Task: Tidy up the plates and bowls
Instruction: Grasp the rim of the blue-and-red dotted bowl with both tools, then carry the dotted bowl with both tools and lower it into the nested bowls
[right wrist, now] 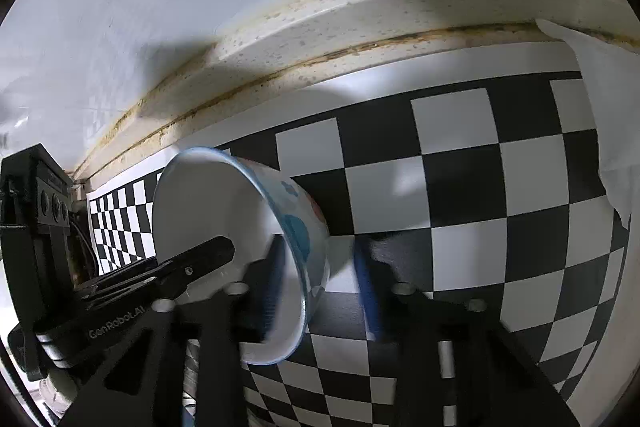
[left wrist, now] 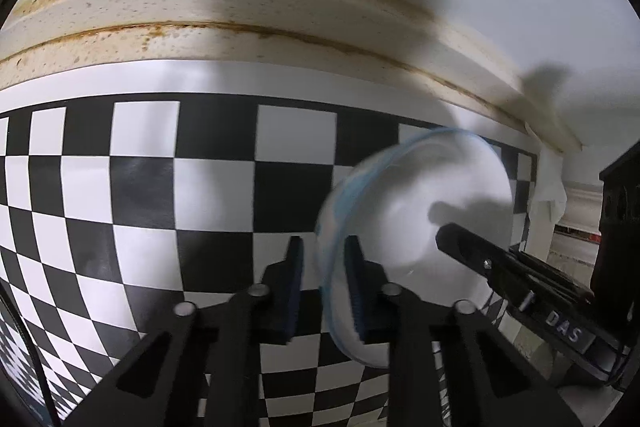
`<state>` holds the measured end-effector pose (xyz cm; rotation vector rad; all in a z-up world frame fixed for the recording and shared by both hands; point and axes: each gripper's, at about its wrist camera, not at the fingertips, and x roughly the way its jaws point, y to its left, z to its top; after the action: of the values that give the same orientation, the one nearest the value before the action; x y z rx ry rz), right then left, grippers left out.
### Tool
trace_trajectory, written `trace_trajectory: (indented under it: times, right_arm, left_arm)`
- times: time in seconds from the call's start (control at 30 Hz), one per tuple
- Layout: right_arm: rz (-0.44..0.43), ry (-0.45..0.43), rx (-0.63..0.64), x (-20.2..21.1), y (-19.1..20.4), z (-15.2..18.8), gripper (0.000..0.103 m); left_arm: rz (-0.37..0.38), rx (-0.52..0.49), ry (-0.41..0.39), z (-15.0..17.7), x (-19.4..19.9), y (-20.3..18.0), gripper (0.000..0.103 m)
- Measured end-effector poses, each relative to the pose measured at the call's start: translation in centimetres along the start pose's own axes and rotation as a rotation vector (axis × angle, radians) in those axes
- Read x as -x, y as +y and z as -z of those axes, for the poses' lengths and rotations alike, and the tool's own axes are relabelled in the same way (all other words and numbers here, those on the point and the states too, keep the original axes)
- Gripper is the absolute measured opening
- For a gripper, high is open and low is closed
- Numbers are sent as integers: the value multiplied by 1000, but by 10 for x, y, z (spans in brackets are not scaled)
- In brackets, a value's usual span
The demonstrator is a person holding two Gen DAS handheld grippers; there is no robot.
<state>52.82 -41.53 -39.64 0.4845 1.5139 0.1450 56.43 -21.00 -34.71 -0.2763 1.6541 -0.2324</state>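
Note:
A bowl (left wrist: 420,195), white inside with a blue rim, stands tipped on its side over the checkered mat (left wrist: 140,187). My left gripper (left wrist: 325,279) is shut on its rim, with one pad inside and one outside. The right wrist view shows the bowl's (right wrist: 208,211) outer wall with blue and red patches. My right gripper (right wrist: 320,291) straddles that wall, one blurred finger inside and the blue pad (right wrist: 366,291) outside, with a gap of mat between pad and wall. The left gripper's inner finger (right wrist: 200,259) reaches into the bowl from the left.
The black-and-white checkered mat (right wrist: 480,187) lies against a stained cream ledge (left wrist: 200,11) below a white wall. A crumpled white paper (right wrist: 600,115) hangs over the mat's right edge. The right gripper's black body (left wrist: 616,227) stands at the right of the left wrist view.

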Motion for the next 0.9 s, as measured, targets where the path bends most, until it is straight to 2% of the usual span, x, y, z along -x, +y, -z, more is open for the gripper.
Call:
trace_trajectory:
  times: [0.03,0.3,0.37,0.5,0.9]
  right_arm:
    - [6,-6,3,0,2,1,14]
    - [40,-24,33,4,11,11,12]
    - [40,-33,40,10,14,16,12]
    - [37,-56,54,27,19,29,12]
    - [21,-151,72,96,31,112,12]
  left_arm:
    - [-9,-8,-6,2,0,-3,14]
    - [-52,-52,-45,15,11,-17,14]
    - [-55,-60,-57,21,21,-14,14]
    - [-55,-74,-90,37,32,-32,14]
    - [-30,-166,-166,109,96,-56,14]
